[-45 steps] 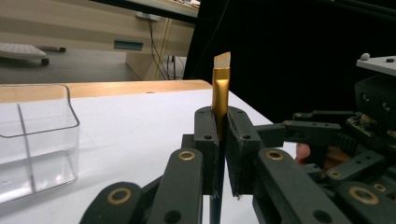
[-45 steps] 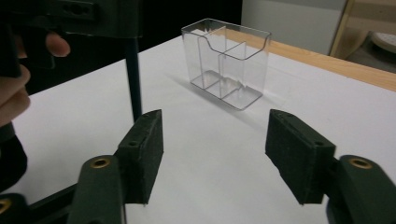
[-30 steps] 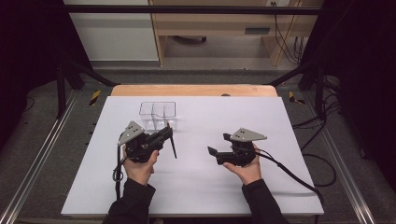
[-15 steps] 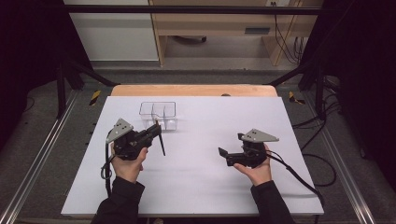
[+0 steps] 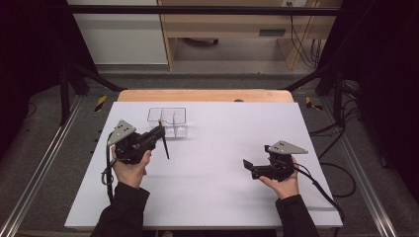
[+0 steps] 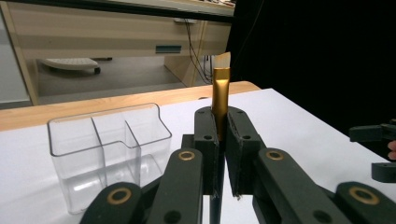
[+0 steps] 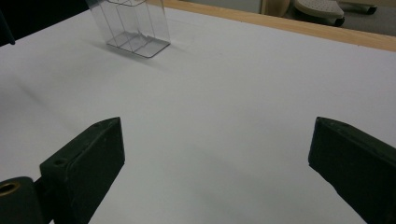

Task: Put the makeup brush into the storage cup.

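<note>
a white board [image 5: 217, 197] covers the table, flat and matte; along its far edge a strip of pale wood [image 5: 205, 95] shows. one thing stands directly on the white surface – a clear plastic organizer [image 5: 168, 121] with upright dividers, set toward the far left part of the board, its base flat on the sheet. in the left gripper view its compartments [image 6: 105, 149] look see-through, with nothing visible inside. the rest of the white surface is plain.

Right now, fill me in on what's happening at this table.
A person holds a gripper in each hand. The left gripper is shut on a slim brush with a gold ferrule, beside the clear plastic three-compartment organiser on the white table. The right gripper hangs open and empty; its jaws have just been opening.
</note>
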Demonstrator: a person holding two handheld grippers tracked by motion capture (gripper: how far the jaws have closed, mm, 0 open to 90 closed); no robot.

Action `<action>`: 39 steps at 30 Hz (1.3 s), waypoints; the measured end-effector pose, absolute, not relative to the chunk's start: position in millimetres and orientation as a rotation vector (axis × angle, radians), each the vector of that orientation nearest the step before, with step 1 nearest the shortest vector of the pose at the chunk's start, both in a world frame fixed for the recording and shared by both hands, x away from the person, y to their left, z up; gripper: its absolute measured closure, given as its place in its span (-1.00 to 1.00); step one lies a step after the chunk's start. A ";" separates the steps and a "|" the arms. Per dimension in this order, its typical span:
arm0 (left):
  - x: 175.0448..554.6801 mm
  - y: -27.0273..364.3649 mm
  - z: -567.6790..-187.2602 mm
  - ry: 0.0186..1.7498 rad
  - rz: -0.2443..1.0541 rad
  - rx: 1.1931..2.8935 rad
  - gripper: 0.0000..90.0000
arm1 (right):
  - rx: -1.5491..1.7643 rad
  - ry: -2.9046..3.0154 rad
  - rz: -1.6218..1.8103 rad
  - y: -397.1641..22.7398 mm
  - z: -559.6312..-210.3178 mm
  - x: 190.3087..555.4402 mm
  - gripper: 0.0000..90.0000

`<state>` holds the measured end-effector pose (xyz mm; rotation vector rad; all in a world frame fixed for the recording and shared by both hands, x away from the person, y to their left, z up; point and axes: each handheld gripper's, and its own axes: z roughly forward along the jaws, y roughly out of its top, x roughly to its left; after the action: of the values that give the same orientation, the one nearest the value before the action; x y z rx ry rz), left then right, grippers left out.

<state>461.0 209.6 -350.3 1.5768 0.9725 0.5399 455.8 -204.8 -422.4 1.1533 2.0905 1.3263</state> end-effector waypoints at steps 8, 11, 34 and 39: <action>466.5 218.4 -342.4 0.979 0.580 1.588 0.84 | 1.179 2.069 1.318 -216.9 -424.5 454.1 -0.91; 470.5 221.6 -339.8 0.991 0.591 1.595 0.84 | 1.189 2.065 1.309 -220.0 -425.6 453.8 -0.91; 505.5 232.1 -327.5 1.033 0.650 1.636 0.84 | 1.240 2.029 1.286 -237.8 -429.7 449.5 -0.94; 514.2 232.9 -323.7 1.039 0.658 1.636 0.84 | 1.243 2.024 1.284 -239.6 -429.6 449.8 -0.94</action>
<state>514.2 232.9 -323.7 1.6360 1.0389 0.6576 449.8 -239.6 -429.6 1.2428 2.0238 1.2843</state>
